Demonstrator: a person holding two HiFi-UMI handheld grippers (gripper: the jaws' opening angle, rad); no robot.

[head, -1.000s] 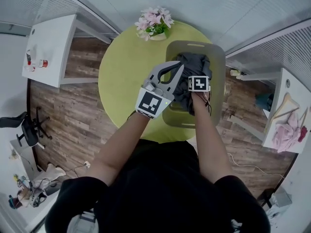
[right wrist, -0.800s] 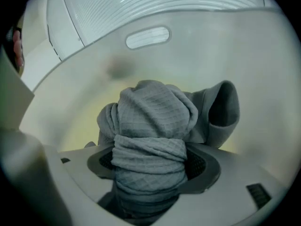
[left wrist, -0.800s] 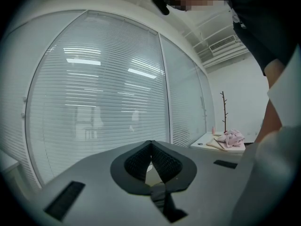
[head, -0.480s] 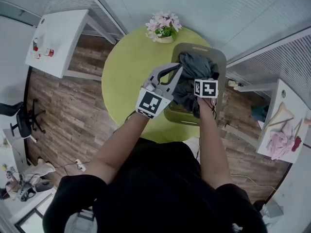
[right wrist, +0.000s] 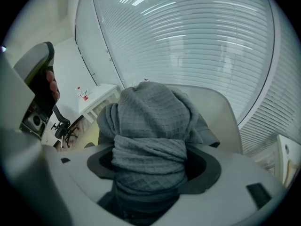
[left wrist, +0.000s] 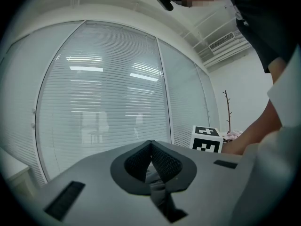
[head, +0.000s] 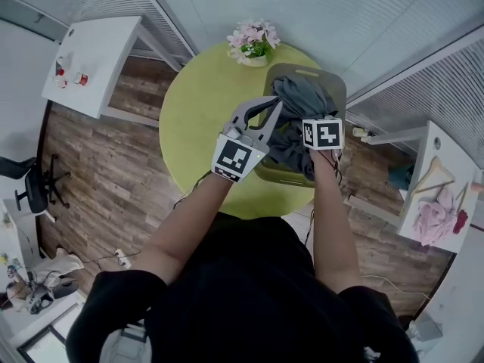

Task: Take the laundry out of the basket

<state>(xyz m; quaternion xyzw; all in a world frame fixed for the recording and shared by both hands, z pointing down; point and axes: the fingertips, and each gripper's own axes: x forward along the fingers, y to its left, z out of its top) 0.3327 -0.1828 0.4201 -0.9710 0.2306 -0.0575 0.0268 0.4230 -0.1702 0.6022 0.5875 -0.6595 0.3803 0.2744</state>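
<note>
Both jaws pinching grey waffle-weave cloth [right wrist: 151,121], right gripper [right wrist: 151,167] thickly, left gripper [left wrist: 151,148] thinly.

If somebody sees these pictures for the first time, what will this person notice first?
The bunched grey cloth stands out most: the fingers of the right gripper are shut on it, right at the basket. The basket stands on the right part of a round yellow-green table. Pink flowers stand at the table's far edge.

right tool [right wrist: 149,173] has lifted grey cloth [head: 299,100] higher
</note>
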